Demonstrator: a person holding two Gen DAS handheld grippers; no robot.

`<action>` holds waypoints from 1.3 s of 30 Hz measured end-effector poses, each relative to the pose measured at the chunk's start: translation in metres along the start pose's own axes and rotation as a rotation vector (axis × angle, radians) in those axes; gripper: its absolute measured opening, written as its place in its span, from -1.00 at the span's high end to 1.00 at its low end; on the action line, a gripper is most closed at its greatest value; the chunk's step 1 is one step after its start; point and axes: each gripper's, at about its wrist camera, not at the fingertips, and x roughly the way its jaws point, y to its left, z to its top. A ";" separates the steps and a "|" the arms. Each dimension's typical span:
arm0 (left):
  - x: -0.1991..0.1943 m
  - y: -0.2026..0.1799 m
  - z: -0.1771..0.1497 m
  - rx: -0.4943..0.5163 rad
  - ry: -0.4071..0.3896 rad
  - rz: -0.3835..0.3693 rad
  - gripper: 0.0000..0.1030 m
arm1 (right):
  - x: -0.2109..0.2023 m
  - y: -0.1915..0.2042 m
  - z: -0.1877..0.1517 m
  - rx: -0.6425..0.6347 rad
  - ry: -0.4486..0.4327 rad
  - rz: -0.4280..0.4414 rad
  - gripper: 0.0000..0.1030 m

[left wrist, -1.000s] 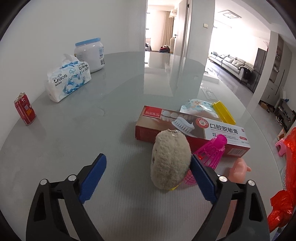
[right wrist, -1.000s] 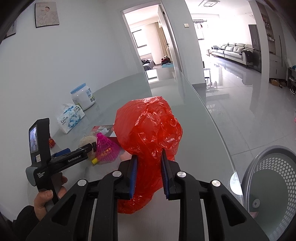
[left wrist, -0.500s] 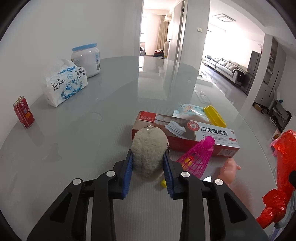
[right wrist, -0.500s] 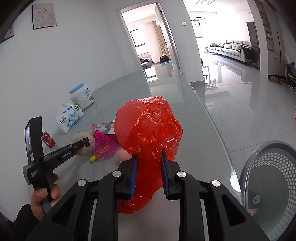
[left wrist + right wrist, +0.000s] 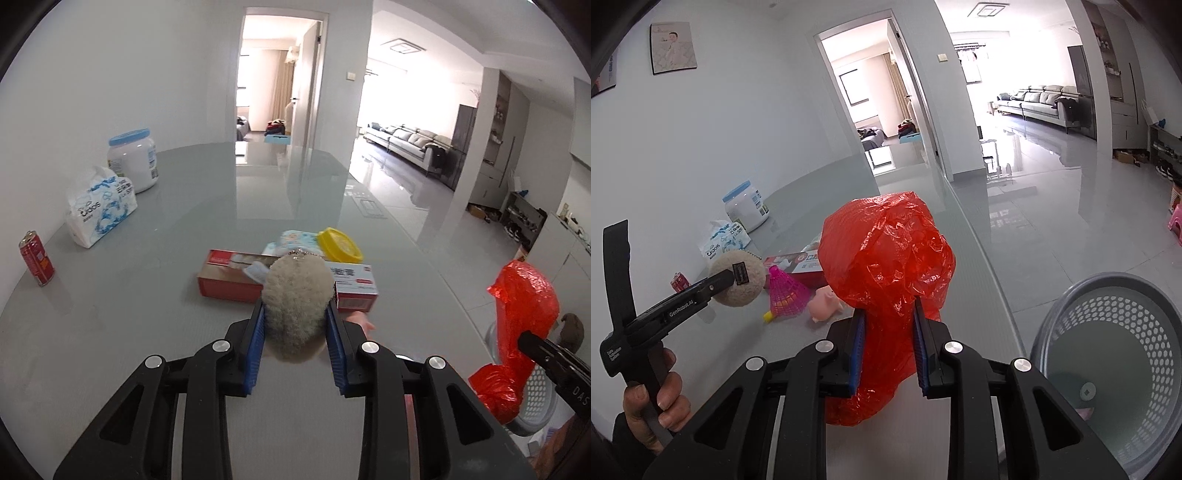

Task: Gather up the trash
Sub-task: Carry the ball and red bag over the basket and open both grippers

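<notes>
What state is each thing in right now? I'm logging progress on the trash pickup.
left gripper: shut on the plush ball
plush ball: held, lifted off the table
right gripper: shut on the red plastic bag
red plastic bag: held, crumpled
basket: upright, nearly empty
toothpaste box: lying flat
red can: standing
shuttlecock: on its side

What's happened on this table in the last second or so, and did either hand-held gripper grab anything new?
The left hand-held gripper, wide open a second ago, closed on the fluffy beige ball and lifted it off the table, away from the pink shuttlecock. The right hand-held gripper kept its clamp on the red plastic bag. The toothpaste box, tissue pack and red can stayed put.
</notes>
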 end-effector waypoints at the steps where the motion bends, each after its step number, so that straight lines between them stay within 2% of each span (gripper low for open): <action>1: -0.001 -0.010 0.000 0.014 0.000 -0.020 0.41 | -0.005 -0.006 -0.002 0.008 -0.004 -0.009 0.56; 6: -0.001 -0.078 -0.007 0.107 0.022 -0.157 0.41 | -0.033 -0.043 -0.014 0.059 -0.015 -0.076 0.56; 13: 0.005 -0.170 -0.025 0.222 0.077 -0.320 0.41 | -0.079 -0.115 -0.035 0.167 -0.041 -0.213 0.56; 18: 0.014 -0.223 -0.044 0.310 0.120 -0.381 0.41 | -0.099 -0.159 -0.053 0.256 -0.052 -0.285 0.56; 22: 0.026 -0.258 -0.056 0.358 0.160 -0.413 0.41 | -0.107 -0.185 -0.066 0.293 -0.050 -0.328 0.56; 26: 0.040 -0.283 -0.068 0.398 0.198 -0.429 0.41 | -0.109 -0.205 -0.075 0.327 -0.043 -0.336 0.56; 30: 0.053 -0.298 -0.078 0.421 0.237 -0.429 0.40 | -0.102 -0.220 -0.083 0.358 -0.026 -0.327 0.56; 39: 0.076 -0.315 -0.082 0.425 0.297 -0.418 0.38 | -0.083 -0.225 -0.079 0.370 0.002 -0.305 0.56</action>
